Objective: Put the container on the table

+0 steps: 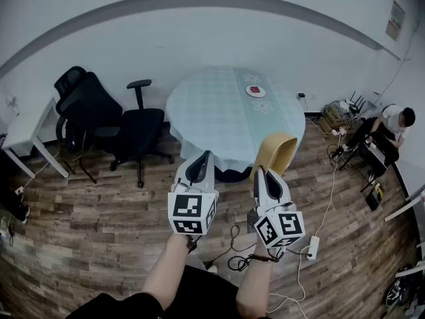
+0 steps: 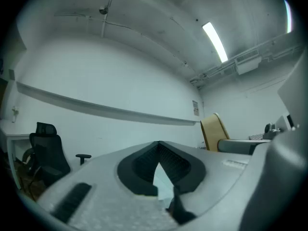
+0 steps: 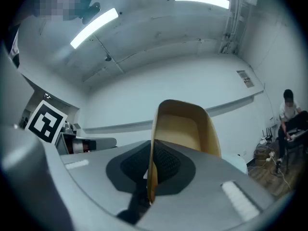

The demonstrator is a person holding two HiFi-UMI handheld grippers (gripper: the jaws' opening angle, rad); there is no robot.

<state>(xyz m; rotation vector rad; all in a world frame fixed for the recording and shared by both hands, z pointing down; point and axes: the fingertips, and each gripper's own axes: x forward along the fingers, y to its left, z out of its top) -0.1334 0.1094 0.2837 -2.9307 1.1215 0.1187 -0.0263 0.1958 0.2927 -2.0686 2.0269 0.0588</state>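
Note:
A tan, scoop-shaped container [image 1: 275, 151] hangs in the air just before the near edge of the round table [image 1: 212, 111], which wears a pale green cloth. My right gripper [image 1: 260, 171] is shut on the container's thin wall. In the right gripper view that container [image 3: 185, 129] stands upright, its edge pinched between the jaws of the right gripper [image 3: 151, 146]. My left gripper [image 1: 206, 157] hovers beside it to the left, shut with nothing in it. The left gripper view shows that left gripper [image 2: 159, 146] with its tips meeting, and the container [image 2: 214, 131] off to the right.
A small white dish with a red item [image 1: 255, 91] lies on the table's far side. Black office chairs [image 1: 86, 105] [image 1: 139, 128] stand left of the table, beyond them a white desk [image 1: 23, 128]. A person [image 1: 392, 128] sits on the floor at right. Cables and a power strip [image 1: 312, 248] lie underfoot.

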